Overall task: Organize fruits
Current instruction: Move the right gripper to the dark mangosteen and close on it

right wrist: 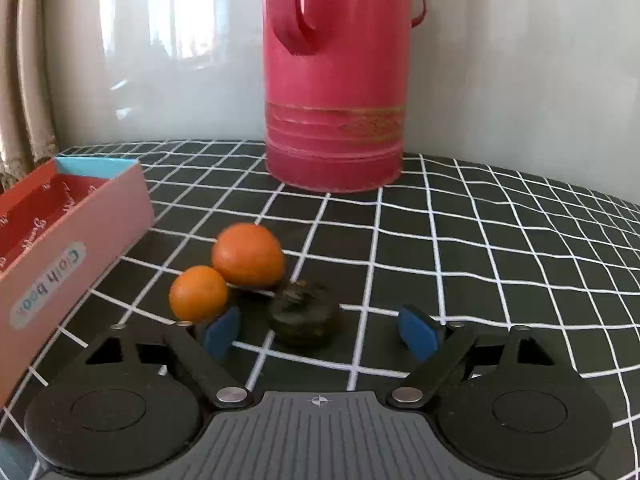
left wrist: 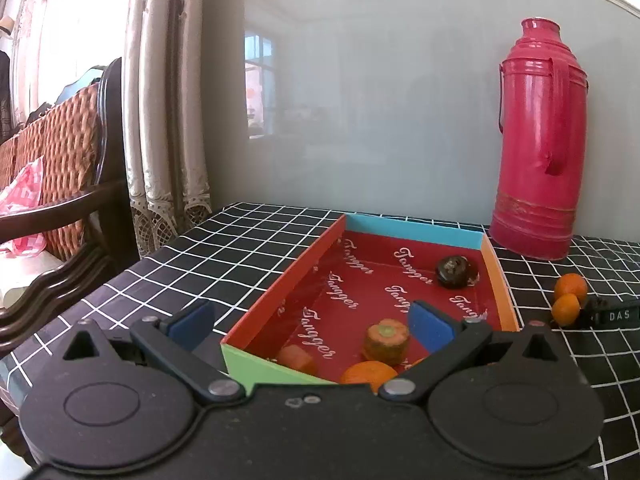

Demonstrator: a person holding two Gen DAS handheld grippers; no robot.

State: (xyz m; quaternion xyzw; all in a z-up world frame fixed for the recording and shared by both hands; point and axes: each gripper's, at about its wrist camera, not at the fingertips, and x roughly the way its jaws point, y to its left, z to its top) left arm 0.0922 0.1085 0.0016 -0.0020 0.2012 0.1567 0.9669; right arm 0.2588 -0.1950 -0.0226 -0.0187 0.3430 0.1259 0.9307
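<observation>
Jaws spread wide, the left gripper point(left wrist: 312, 326) hovers over the near end of the red box point(left wrist: 288, 280) holding fruit, while the right gripper point(right wrist: 320, 330), equally agape, brackets a dark fruit point(right wrist: 302, 318), two oranges point(right wrist: 248, 256) at ten o'clock.

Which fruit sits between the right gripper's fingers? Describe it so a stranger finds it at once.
Start at the tall red thermos on the checked tablecloth, then come forward to the small cluster of fruit beside the red box. Nearest the open right gripper lies the dark fruit. It is squat and brownish-black, unlike the two oranges behind it.
</observation>
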